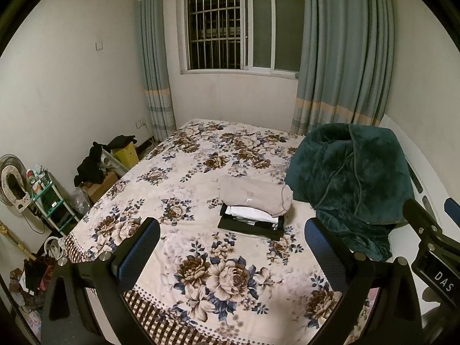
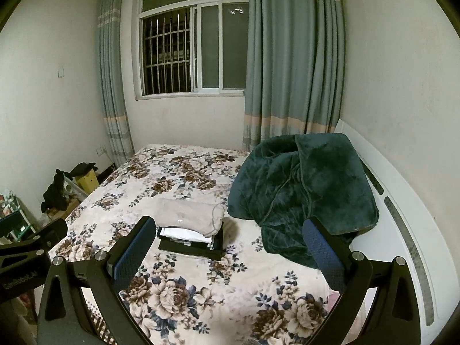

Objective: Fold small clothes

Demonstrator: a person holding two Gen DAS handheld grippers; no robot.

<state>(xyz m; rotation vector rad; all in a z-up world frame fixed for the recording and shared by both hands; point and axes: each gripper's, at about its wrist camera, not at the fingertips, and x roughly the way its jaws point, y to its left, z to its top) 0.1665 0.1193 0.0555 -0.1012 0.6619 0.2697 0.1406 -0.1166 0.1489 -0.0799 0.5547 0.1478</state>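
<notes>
A stack of folded clothes (image 1: 253,211) lies on the floral bedspread (image 1: 201,258), with a beige folded garment (image 1: 254,194) on top, white pieces under it and black ones at the bottom. It also shows in the right wrist view (image 2: 191,231). My left gripper (image 1: 231,247) is open and empty, held above the bed's near end, short of the stack. My right gripper (image 2: 228,244) is open and empty, also back from the stack. The right gripper's body (image 1: 431,238) shows at the right edge of the left wrist view.
A dark green plush blanket (image 1: 350,184) is heaped on the bed right of the stack, against the white headboard (image 2: 402,215). Left of the bed stand a rack (image 1: 49,198), boxes with black clothes (image 1: 92,164) and a fan (image 1: 13,181). Window and curtains are behind.
</notes>
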